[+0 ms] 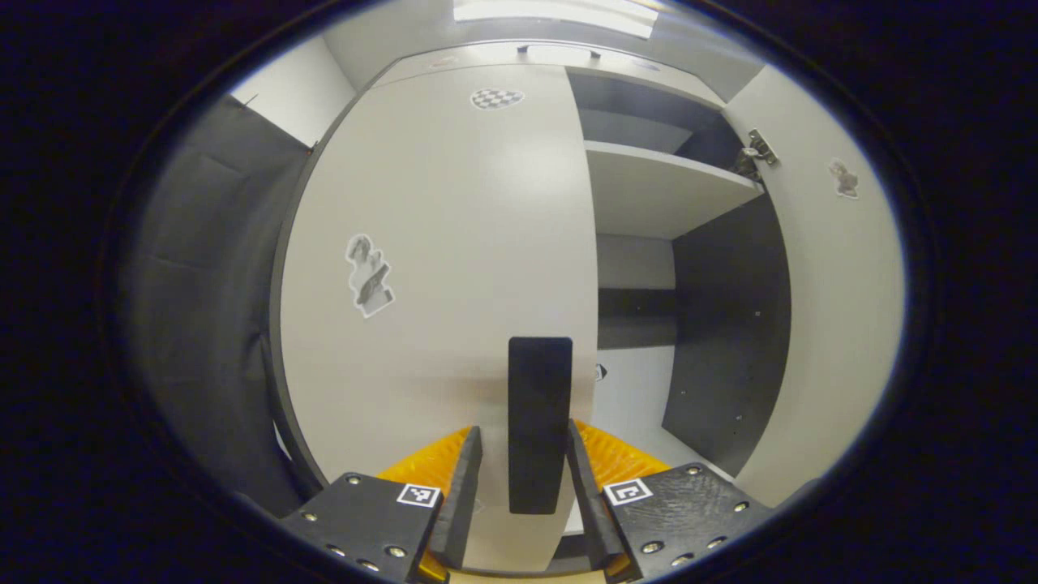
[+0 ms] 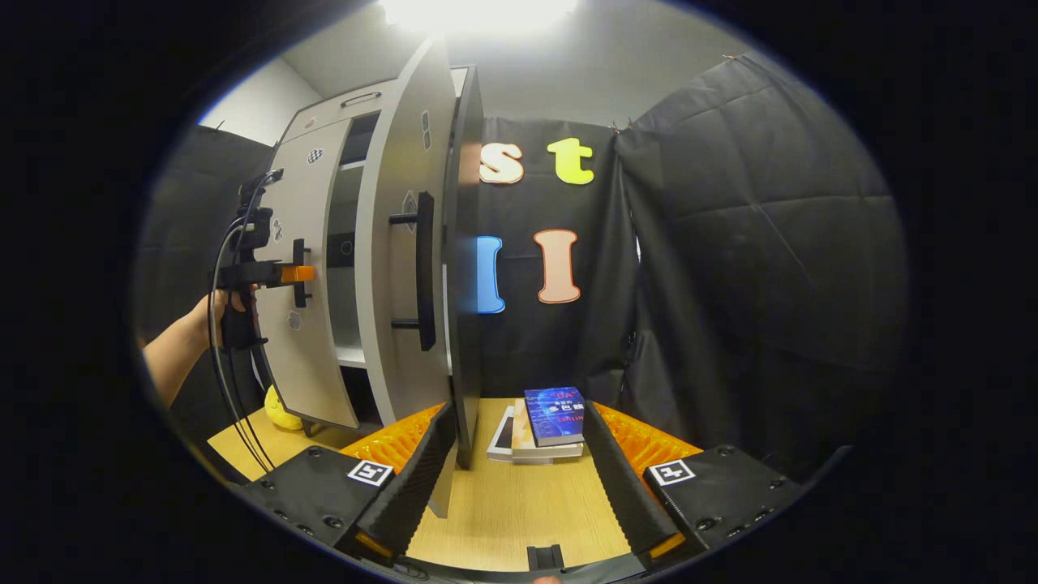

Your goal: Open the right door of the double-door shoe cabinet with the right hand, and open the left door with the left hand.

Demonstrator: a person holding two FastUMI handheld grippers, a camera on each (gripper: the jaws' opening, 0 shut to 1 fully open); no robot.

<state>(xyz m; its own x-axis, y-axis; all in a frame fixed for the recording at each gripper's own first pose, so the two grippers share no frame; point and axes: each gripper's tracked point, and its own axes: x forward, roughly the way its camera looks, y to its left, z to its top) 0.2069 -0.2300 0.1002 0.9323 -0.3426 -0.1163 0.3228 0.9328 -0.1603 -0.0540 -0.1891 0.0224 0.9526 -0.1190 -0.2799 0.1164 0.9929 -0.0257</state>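
The shoe cabinet's left door stands flat in front of me, pale with stickers. Its black vertical handle lies between the fingers of my left gripper; a gap shows on the left side, so the jaws are open around it. The right door is swung open, baring the shelves. In the right gripper view that right door is seen almost edge-on with its black handle. My right gripper is open and holds nothing, just in front of the door's edge. The left gripper, held by a hand, sits at the left door's handle.
A stack of books lies on the wooden table right of the cabinet. A yellow object sits by the cabinet's base. Black cloth walls close in behind and to the right.
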